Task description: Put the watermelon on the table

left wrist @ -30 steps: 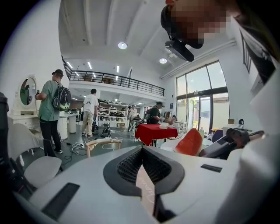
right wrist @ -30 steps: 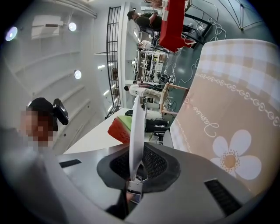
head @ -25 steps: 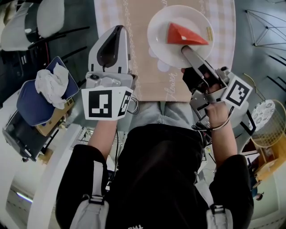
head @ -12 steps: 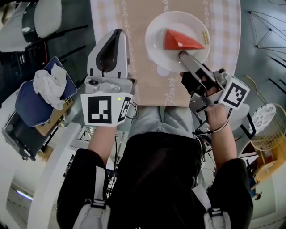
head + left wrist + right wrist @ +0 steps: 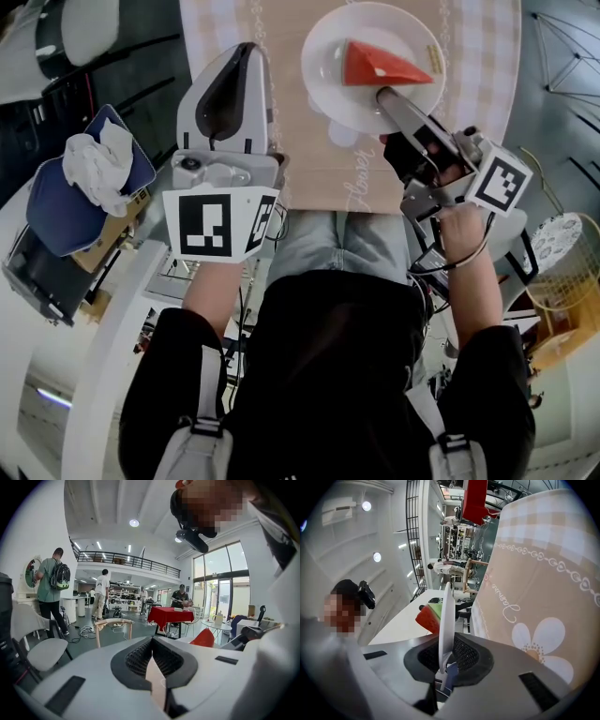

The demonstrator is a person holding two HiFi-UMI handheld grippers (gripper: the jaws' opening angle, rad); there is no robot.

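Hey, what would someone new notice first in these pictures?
The red watermelon wedge on a white plate, at the top of the head view over a beige tablecloth. The right tool clamps the plate's near rim; the left tool sits shut and empty beside it.

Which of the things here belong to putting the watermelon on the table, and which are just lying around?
Job in hand: watermelon slice; white plate under it; right gripper, clamped on the plate's rim; table with beige cloth.

Lying about: crumpled white cloth; blue cushion beneath it; white chair; left gripper, shut and empty.
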